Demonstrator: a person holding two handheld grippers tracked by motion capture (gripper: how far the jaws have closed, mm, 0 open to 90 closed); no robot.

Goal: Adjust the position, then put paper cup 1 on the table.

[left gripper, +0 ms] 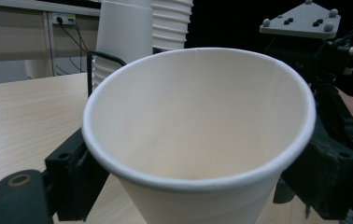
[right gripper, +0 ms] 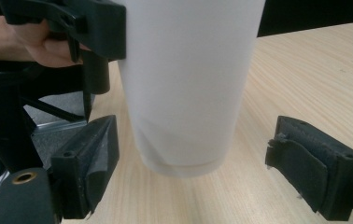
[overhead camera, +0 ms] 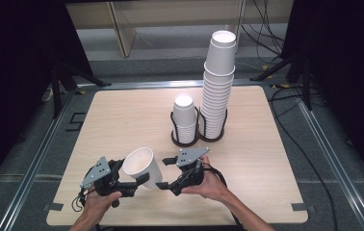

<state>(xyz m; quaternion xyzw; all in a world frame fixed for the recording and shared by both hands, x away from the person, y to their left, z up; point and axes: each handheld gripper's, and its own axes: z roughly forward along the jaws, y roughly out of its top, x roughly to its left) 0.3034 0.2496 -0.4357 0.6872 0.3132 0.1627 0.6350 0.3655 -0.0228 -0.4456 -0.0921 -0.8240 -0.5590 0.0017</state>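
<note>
A white paper cup (overhead camera: pixel 141 166) leans over the near left of the wooden table (overhead camera: pixel 122 110), mouth up and toward me. My left gripper (overhead camera: pixel 133 173) is shut on it, one jaw on each side of its wall. In the left gripper view the cup (left gripper: pixel 198 121) shows its empty inside between the two black jaws. My right gripper (overhead camera: pixel 163 173) stands just right of the cup, open. In the right gripper view the cup's base (right gripper: pixel 184 158) sits ahead of the wide-apart fingers (right gripper: pixel 88 163), which do not touch it. The left gripper (right gripper: pixel 86 28) clamps the cup higher up.
A black wire holder (overhead camera: pixel 197 137) at mid-table carries a short stack of cups (overhead camera: pixel 185 118) and a tall leaning stack (overhead camera: pixel 218 82). Cables and stand legs lie on the floor beyond the far edge.
</note>
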